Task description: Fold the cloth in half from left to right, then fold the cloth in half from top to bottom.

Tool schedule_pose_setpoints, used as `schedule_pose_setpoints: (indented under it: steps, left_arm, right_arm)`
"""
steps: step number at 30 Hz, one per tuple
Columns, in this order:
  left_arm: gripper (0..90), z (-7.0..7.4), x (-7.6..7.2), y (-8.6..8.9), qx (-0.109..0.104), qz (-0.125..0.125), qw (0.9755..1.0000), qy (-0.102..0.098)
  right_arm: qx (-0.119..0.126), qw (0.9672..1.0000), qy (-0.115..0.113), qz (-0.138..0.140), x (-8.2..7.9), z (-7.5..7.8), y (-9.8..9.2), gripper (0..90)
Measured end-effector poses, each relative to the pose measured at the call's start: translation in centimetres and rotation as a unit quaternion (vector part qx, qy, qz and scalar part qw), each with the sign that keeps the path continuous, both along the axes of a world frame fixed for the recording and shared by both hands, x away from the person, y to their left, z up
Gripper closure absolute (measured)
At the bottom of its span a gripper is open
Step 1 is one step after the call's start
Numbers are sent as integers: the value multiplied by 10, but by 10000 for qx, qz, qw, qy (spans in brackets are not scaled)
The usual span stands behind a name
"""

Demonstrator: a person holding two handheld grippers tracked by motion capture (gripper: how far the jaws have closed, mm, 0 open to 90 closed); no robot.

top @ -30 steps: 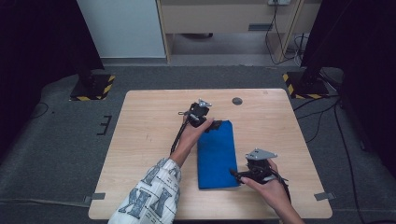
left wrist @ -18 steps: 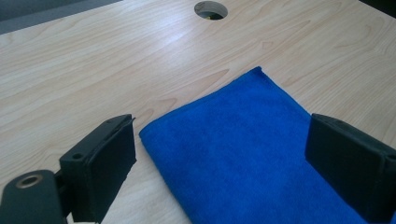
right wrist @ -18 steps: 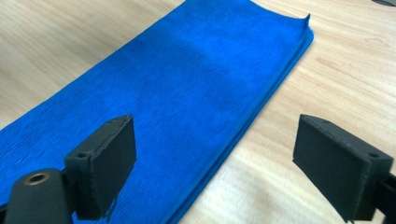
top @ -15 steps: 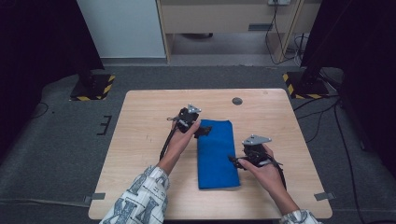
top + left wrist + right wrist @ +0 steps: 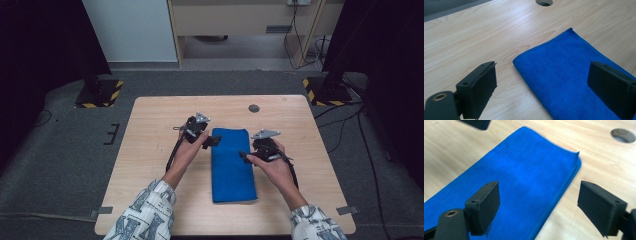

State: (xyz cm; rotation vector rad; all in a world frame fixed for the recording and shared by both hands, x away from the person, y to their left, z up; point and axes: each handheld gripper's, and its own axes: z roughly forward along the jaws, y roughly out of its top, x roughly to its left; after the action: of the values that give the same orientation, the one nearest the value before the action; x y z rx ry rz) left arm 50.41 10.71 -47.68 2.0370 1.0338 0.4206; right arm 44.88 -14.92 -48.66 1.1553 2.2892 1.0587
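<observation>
The folded blue cloth (image 5: 231,164) lies mid-surface (image 5: 150,150), short of the round cable hole (image 5: 254,108). The left gripper (image 5: 212,142) straddles the cloth's far left edge, the right gripper (image 5: 244,157) its right edge; both jaws apart, pressing nothing. Since a second ago, both hands shifted and the right jaws have been narrowing.

Both forearms wear sleeves (image 5: 150,212) of pale cloth printed with a dark, blocky pattern, ending short of the wrists. The left gripper (image 5: 212,141) and the right gripper (image 5: 243,156) are black throughout, each topped by a grey three-cornered plate and trailing a black cable back along the forearm. In the gripper views the jaws are flat, rectangular black blocks with matt faces and small round holes in their sides; a brass-coloured ringed screw sits at the base of the left-hand one.
</observation>
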Motion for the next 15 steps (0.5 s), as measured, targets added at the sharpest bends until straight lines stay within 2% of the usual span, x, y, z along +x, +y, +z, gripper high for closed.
schedule_pose_setpoints:
  steps: [4, 9, 15]
  left_arm:
    - [92, -5, 5, 3, -27, 108, 9999, 73]
    - [100, -16, 14, 7, -32, 255, 9996, 154]
    - [142, -27, 23, 6, -9, 405, 9990, 193]
  right_arm:
    - [2, 9999, -33, -97, 17, 4, 0, 253]
    - [-111, 9998, -11, -153, 39, 3, -1, 336]
    - [-55, 9998, 78, -163, 64, -6, -1, 465]
